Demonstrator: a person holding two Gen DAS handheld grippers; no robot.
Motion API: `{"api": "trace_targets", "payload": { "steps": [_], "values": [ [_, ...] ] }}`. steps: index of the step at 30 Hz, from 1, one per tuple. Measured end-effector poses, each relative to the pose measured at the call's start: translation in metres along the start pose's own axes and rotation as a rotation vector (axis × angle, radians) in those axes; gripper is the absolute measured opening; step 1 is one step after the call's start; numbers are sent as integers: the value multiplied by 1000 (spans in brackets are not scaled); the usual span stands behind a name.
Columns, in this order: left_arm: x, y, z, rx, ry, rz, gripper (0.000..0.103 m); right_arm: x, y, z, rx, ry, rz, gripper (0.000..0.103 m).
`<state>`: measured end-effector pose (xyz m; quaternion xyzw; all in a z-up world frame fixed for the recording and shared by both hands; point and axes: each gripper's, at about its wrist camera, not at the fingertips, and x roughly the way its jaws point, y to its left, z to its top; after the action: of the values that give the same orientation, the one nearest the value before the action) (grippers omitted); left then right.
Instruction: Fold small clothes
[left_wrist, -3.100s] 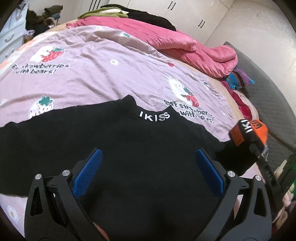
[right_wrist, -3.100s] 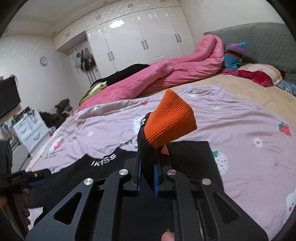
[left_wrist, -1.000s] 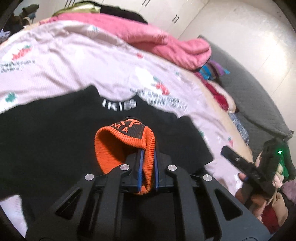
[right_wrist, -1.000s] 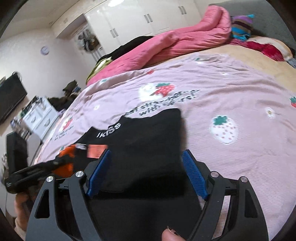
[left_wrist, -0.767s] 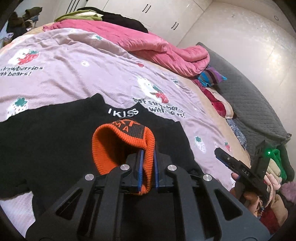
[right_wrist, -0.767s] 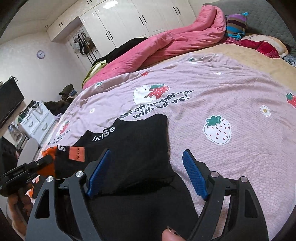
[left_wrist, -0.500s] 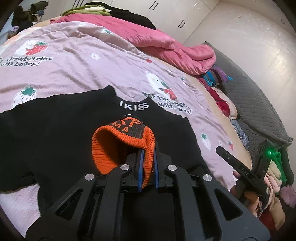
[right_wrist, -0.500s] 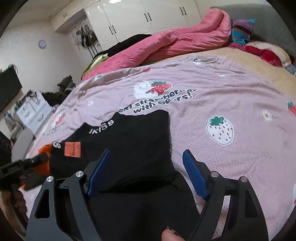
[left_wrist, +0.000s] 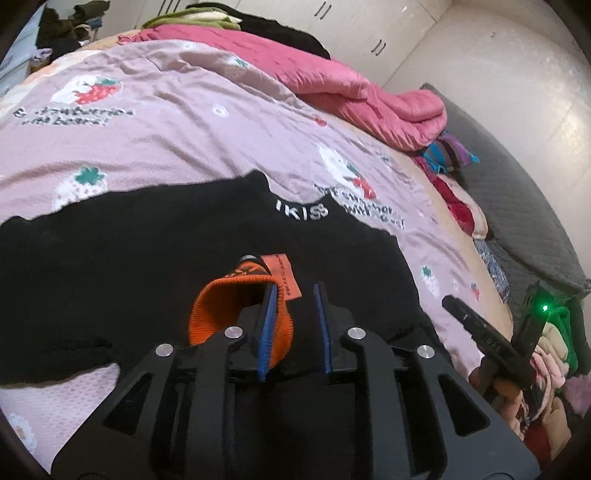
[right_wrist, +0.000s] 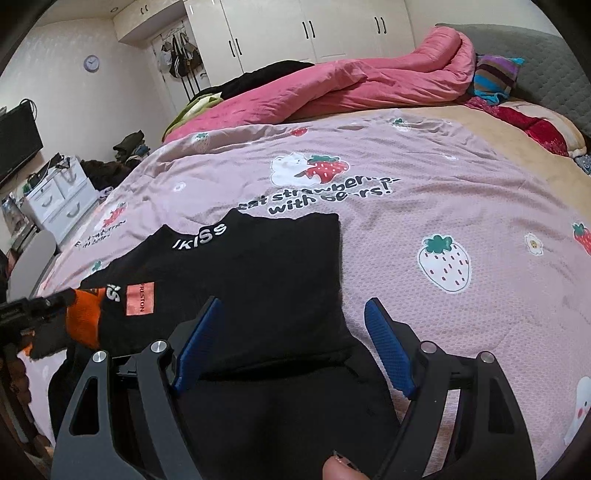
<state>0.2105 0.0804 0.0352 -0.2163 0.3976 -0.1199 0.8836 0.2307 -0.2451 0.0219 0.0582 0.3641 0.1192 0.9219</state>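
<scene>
**Left wrist view: sleeve cuff laid over the sweater body, jaws parting**

Left wrist view, 6 o'clock: left gripper (left_wrist: 293, 326) has its blue pads spread a little apart. The orange cuff (left_wrist: 236, 314) lies against the left pad only and is not clamped.

- Black sweater (left_wrist: 147, 258) lies flat on the pink bedspread (left_wrist: 184, 122), collar at 12 o'clock. The cuffed sleeve is folded in across the chest.
- Right gripper (right_wrist: 291, 347) is wide open and holds nothing. It hovers over the sweater's right folded edge at 6 o'clock of its own view.

Step in hand, as I judge it: letting the sleeve go onto the body.
- Open fully before lifting, so the knit does not snag on the pad.
- Draw back low and straight toward 6 o'clock, so the sleeve is not dragged off line.
- The free gripper can pin the fold edge if the cloth shifts.

Writing:
- Collar: white "IKISS".
- Orange patch (right_wrist: 139, 298) near the cuff: seems to read "PRESTON".
- Bedspread: "eat strawberries with bears!", partly warped.
</scene>
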Motion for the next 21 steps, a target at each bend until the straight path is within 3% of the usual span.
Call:
{"api": "trace_targets", "payload": {
  "steps": [7,11,17,21],
  "values": [
    [-6,-3,2,25,-29,32,12,6,17,-3,-59,10,9,78],
    [16,-11,-6,63,33,43,15,15,31,-7,-102,38,26,78],
    [59,1,-28,65,187,159,24,40,36,-17,-113,149,0,78],
    [59,4,-31,86,188,163,25,60,28,-29,-106,240,-55,78]
  ]
}}
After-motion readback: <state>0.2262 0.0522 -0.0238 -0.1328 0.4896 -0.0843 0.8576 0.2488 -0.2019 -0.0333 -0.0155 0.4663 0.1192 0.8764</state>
